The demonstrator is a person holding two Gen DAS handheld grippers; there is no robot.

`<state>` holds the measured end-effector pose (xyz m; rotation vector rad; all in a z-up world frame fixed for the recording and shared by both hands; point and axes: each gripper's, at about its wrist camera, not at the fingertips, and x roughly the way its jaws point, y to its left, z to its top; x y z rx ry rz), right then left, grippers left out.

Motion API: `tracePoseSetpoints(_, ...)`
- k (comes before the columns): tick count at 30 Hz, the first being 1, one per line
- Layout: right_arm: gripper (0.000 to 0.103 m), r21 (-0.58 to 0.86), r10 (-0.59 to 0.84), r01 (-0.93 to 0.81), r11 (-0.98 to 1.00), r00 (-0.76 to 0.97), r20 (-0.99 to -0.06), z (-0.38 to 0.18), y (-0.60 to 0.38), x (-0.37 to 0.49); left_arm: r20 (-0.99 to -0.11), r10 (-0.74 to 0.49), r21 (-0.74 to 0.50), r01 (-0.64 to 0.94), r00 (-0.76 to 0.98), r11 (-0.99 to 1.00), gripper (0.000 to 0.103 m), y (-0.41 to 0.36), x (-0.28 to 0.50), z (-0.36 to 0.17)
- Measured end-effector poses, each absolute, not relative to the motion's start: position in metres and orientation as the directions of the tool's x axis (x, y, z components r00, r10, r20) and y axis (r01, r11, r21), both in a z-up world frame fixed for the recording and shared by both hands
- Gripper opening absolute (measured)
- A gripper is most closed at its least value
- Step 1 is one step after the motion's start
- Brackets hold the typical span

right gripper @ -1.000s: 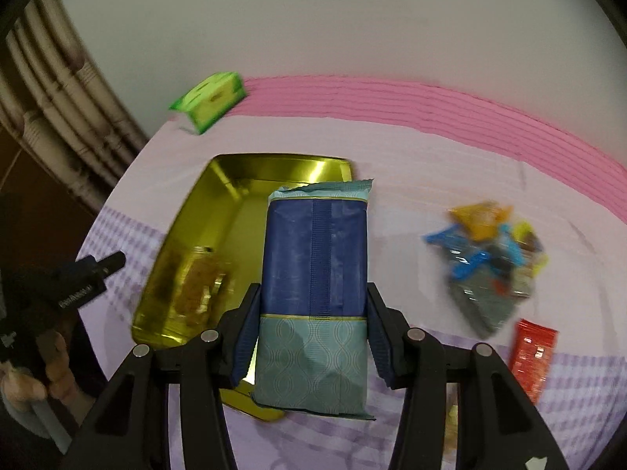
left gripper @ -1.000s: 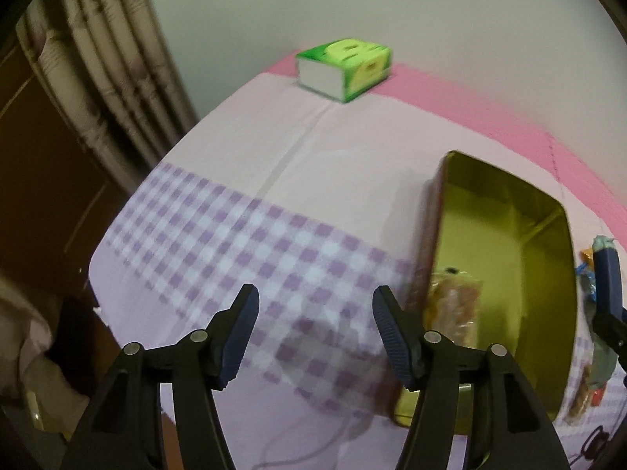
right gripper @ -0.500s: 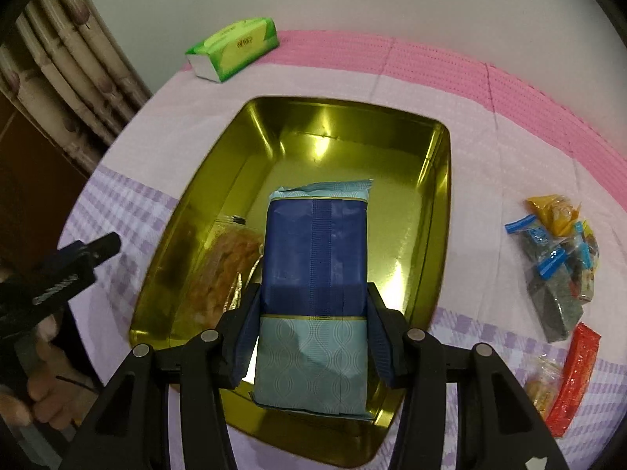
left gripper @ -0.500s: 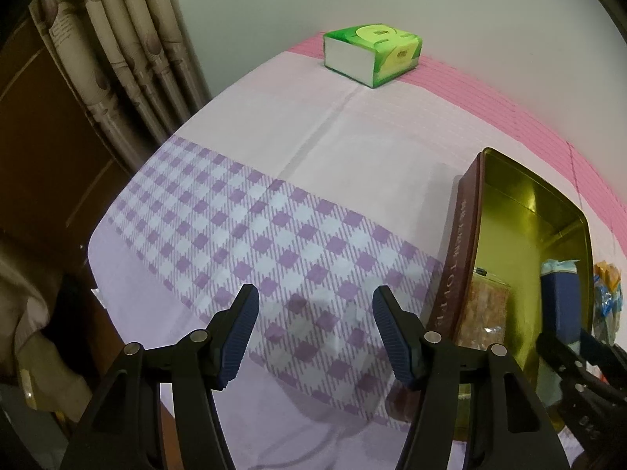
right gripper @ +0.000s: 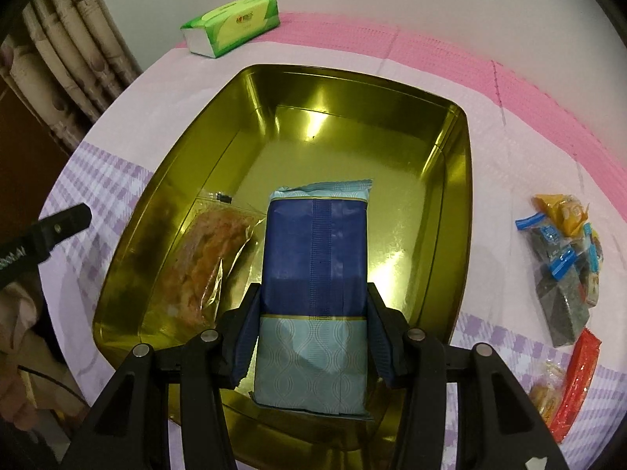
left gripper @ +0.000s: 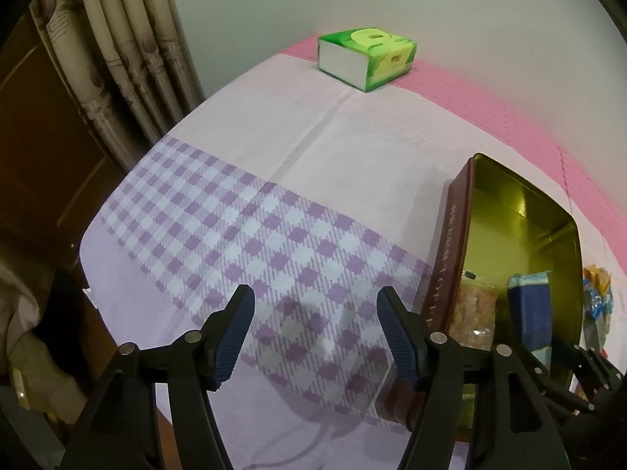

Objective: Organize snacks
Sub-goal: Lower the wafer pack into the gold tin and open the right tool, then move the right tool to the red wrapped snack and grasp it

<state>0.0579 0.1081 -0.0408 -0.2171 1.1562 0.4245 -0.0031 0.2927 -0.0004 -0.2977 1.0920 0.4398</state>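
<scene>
My right gripper (right gripper: 313, 329) is shut on a blue snack packet (right gripper: 316, 258) and holds it over the inside of a gold tin (right gripper: 352, 90). A clear bag of orange snacks (right gripper: 207, 250) lies in the tin's left part, beside the packet. The tin (left gripper: 505, 203) and the packet (left gripper: 529, 309) also show at the right in the left wrist view. My left gripper (left gripper: 315, 331) is open and empty above the purple checked cloth, left of the tin.
A green tissue pack (right gripper: 231, 25) (left gripper: 366, 56) lies at the table's far side by the wall. Several loose snack packets (right gripper: 564, 258) and a red packet (right gripper: 576, 380) lie right of the tin. Curtains (left gripper: 129, 47) hang beyond the table's left edge.
My right gripper has carried the blue packet from beside the tin to over its inside and lower. My left gripper has drawn slightly left, away from the tin.
</scene>
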Motion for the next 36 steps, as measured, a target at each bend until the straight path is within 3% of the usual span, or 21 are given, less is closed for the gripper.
tracePoseSetpoints(22, 0.048, 0.078, 0.276, -0.476, 0.876, 0.362, -0.891, -0.021, 0.103, 0.050, -0.900, 0.199, -0.001, -0.459, 0.389, 0.889, 0.066, 0.287, -0.001, -0.004)
tracePoseSetpoints(28, 0.048, 0.099, 0.307, -0.470, 0.877, 0.389, -0.868, 0.000, 0.067, 0.044, -0.896, 0.203, 0.009, -0.441, 0.395, 0.897, 0.066, 0.281, 0.000, -0.001)
tracePoseSetpoints(36, 0.048, 0.067, 0.214, -0.330, 0.942, 0.436, -0.874, 0.007, -0.022, 0.059, -0.892, 0.201, 0.015, -0.419, 0.406, 0.908, 0.066, 0.271, 0.000, 0.002)
